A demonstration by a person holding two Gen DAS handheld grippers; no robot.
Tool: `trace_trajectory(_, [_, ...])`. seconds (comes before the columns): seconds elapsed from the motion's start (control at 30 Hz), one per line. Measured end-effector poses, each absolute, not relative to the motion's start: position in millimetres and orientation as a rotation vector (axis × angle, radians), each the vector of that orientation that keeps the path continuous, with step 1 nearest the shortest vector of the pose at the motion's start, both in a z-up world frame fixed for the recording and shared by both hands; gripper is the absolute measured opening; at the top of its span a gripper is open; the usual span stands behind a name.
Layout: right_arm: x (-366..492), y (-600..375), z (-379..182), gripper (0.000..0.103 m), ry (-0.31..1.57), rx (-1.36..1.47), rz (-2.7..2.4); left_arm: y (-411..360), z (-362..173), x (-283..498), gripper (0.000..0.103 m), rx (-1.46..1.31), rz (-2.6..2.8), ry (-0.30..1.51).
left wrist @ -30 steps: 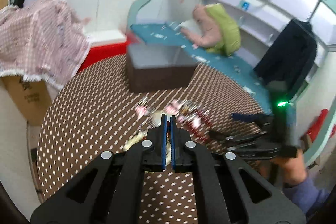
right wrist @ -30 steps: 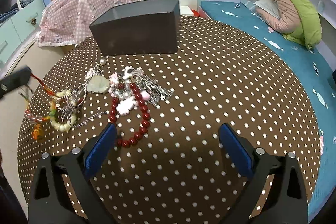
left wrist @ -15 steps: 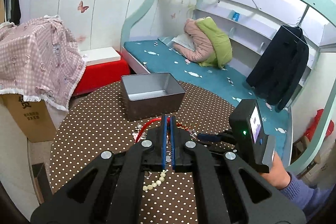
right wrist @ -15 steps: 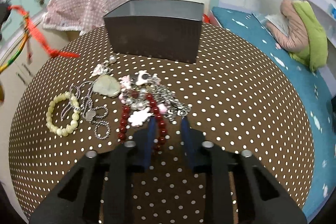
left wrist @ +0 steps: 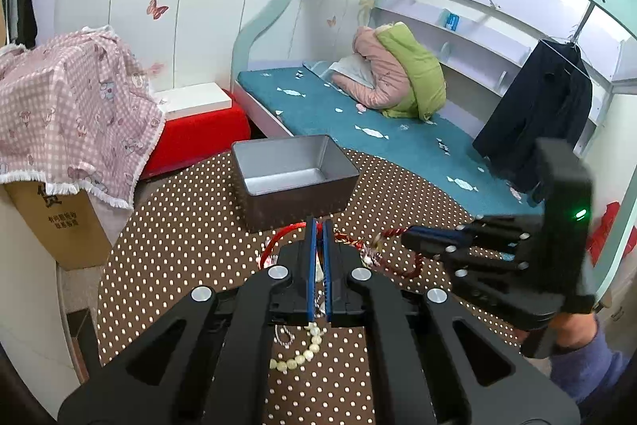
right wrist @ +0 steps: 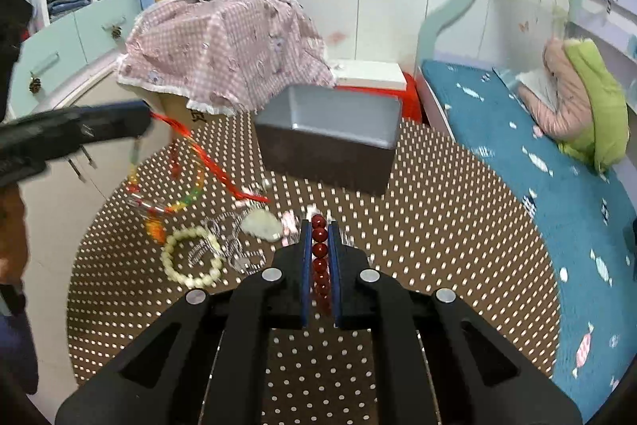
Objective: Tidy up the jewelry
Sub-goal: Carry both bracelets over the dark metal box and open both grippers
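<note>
My left gripper (left wrist: 317,226) is shut on a red cord necklace (left wrist: 280,237). In the right wrist view that left gripper (right wrist: 143,124) reaches in from the left, and the red cord necklace (right wrist: 187,138) hangs from it with coloured beads above the table. My right gripper (right wrist: 319,226) is shut on a dark red bead bracelet (right wrist: 319,251), whose beads sit in a row between the pads. An open grey tin box (right wrist: 326,162) stands behind, also in the left wrist view as the tin box (left wrist: 294,206). A cream bead bracelet (right wrist: 190,281), a pale green pendant (right wrist: 260,226) and silver chains (right wrist: 233,249) lie on the table.
The round table has a brown dotted cloth (right wrist: 438,226). A cardboard box under a pink checked cloth (right wrist: 223,50) stands beyond its far left edge, beside a red stool (left wrist: 191,134). A teal bed (right wrist: 537,146) runs along the right. A person's hand (left wrist: 573,329) holds the right gripper.
My right gripper went from wide open to shut on the dark red bracelet and rose with it. My left gripper lifted the red cord necklace off the table.
</note>
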State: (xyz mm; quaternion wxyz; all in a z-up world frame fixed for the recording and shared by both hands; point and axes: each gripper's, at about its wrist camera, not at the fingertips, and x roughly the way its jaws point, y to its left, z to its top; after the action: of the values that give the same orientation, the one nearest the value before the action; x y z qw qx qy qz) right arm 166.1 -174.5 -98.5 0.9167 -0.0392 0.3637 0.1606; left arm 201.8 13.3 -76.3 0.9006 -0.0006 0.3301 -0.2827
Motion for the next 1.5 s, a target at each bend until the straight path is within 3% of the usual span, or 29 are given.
trace_trajectory(0.3, [206, -175, -45, 0.007, 0.649, -0.068, 0.316, -6, -54, 252, 0.003, -0.013, -0.63, 0.683])
trace_trajectory(0.5, [252, -183, -48, 0.007, 0.674, -0.024, 0.286, -24, -48, 308, 0.003, 0.002, -0.58, 0.682])
trace_trajectory(0.77, [298, -182, -90, 0.007, 0.798, 0.057, 0.292, -48, -113, 377, 0.003, 0.055, -0.488, 0.86])
trace_trajectory(1.23, [314, -174, -105, 0.007, 0.83, 0.047, 0.28, -58, -165, 392, 0.004, 0.122, -0.459, 0.95])
trace_trajectory(1.3, [315, -172, -103, 0.007, 0.828, 0.046, 0.282, -60, -164, 391, 0.007, 0.128, -0.455, 0.944])
trace_trajectory(1.33, [315, -172, -103, 0.007, 0.823, 0.045, 0.281, -61, -163, 390, 0.016, 0.129, -0.456, 0.94])
trace_trajectory(1.37, [315, -172, -101, 0.007, 0.82, 0.044, 0.281, -61, -162, 389, 0.037, 0.126, -0.454, 0.935])
trace_trajectory(1.4, [317, -171, -100, 0.007, 0.822, 0.046, 0.285, -61, -159, 387, 0.048, 0.124, -0.446, 0.926])
trace_trajectory(1.5, [317, -173, -99, 0.007, 0.828, 0.05, 0.284, -61, -153, 383, 0.05, 0.139, -0.437, 0.897])
